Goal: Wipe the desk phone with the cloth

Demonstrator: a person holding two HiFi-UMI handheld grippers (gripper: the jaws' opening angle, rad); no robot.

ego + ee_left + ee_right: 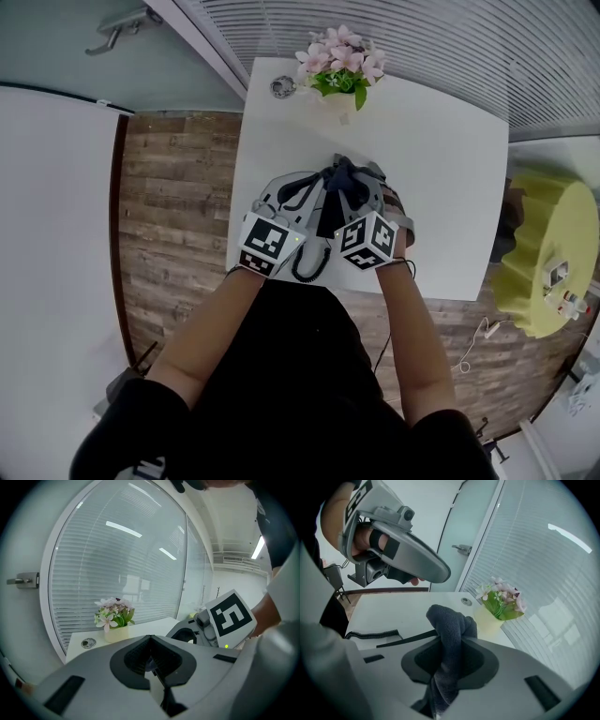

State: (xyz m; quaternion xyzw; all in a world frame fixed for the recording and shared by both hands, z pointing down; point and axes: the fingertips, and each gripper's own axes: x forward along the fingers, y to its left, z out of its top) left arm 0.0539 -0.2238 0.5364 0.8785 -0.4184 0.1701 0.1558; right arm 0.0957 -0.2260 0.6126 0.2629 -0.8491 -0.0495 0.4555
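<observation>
My right gripper [461, 641] is shut on a dark grey cloth [449, 634] that bunches up out of its jaws. In the head view the cloth [342, 178] shows between both grippers, over the middle of the white table [441, 169]. The desk phone [328, 220] is mostly hidden under the grippers; only a dark part and its black coiled cord [307, 262] show. The cord [370, 634] also lies on the table to the left in the right gripper view. My left gripper [150, 639] is shut, its jaws meeting with nothing seen between them. It hovers beside the right gripper [208, 625].
A pot of pink flowers [339, 70] stands at the table's far edge, next to a round cable grommet [281, 87]. A glass wall with blinds runs behind. A yellow stool [548, 253] stands to the right on the wooden floor [178, 216].
</observation>
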